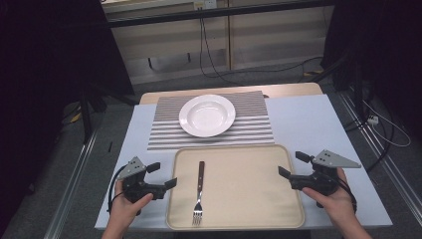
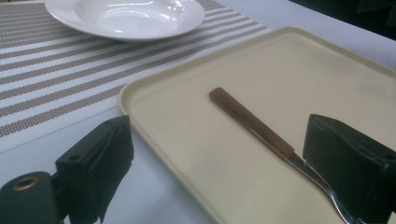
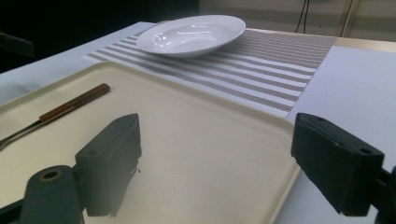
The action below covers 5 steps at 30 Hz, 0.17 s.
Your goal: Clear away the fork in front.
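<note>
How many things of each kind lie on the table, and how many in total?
Plate: 1
Fork: 1
Tray: 1
Striped mat: 1
Total: 4

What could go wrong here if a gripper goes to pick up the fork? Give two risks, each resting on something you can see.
1. The fork lies flat on the smooth beige tray, so jaws closing on its thin handle may skid it aside rather than lift it.
2. The left gripper sits open at the tray's left rim; reaching in low could catch that raised rim and shove the tray toward the white plate on the striped placemat.
</note>
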### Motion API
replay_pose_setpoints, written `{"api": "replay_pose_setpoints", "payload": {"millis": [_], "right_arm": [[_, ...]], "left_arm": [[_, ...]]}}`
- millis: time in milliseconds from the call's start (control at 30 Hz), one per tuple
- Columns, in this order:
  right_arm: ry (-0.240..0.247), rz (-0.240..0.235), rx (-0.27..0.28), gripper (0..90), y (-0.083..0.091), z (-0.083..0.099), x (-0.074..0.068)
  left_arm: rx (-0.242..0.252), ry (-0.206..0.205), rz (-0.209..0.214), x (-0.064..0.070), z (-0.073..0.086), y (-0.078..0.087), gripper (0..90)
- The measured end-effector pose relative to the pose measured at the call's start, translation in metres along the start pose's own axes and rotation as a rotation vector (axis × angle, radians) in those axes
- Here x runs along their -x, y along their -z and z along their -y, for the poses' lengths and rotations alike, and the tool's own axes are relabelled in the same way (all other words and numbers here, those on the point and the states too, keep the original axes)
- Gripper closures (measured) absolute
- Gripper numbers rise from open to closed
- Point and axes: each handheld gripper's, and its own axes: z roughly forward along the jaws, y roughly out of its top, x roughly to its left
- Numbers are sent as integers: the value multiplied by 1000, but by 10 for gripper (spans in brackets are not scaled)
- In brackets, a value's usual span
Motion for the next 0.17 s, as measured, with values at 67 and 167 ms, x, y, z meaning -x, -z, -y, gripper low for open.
{"api": "replay_pose_setpoints", "payload": {"millis": [67,167], "right_arm": [[0,2,1,162,0,1,0],[8,-1,1,161,-1,2,0]], "left_arm": [[17,-20,-5,2,0,0,83],[33,-4,-1,1,1,0,66]]}}
